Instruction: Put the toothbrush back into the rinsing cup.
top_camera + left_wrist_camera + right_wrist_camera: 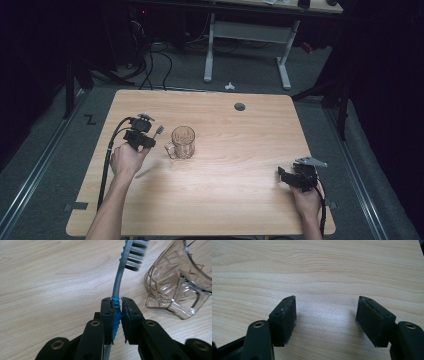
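Grey toothbrush (pixel 117 287), tip cut off, clenched in left claw (pixel 117 315); right claw (pixel 325 320) spread, empty.

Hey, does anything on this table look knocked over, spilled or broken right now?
Nothing stands out. The glass mug stands upright and looks empty, the toothbrush is clamped in the left gripper, and the right gripper hangs open over bare wood.

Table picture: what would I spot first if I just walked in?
Probably the clear glass mug standing near the middle of the wooden table. Just left of it, the left gripper pinches a grey and blue toothbrush, bristles up beside the mug. The right gripper rests open near the table's right edge.
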Action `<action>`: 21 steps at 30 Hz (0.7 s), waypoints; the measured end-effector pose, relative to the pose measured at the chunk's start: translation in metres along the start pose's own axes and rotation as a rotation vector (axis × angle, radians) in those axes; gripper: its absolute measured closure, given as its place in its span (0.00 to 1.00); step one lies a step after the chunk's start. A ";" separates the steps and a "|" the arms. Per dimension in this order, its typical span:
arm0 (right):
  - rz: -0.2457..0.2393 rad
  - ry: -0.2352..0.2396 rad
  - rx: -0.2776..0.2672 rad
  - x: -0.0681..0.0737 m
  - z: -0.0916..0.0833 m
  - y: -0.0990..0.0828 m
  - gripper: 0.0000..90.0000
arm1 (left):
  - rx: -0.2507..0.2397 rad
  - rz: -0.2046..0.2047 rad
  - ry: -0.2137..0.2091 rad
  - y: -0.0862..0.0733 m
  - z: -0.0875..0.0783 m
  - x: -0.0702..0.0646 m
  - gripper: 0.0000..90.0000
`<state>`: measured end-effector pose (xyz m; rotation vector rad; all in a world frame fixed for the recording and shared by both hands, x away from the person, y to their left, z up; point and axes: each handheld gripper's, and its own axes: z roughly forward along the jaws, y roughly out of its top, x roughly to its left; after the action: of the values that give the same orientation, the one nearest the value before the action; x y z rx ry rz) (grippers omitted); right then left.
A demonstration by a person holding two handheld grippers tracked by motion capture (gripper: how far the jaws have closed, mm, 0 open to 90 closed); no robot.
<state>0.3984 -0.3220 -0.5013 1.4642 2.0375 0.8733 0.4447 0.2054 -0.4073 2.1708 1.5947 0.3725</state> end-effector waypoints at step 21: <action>-0.001 -0.001 0.000 0.000 0.000 0.000 0.36 | -0.120 0.022 -0.057 0.000 -0.032 -0.011 0.89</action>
<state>0.3984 -0.3217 -0.5013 1.4637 2.0372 0.8723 0.4273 0.1999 -0.3789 2.0913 1.4802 0.3991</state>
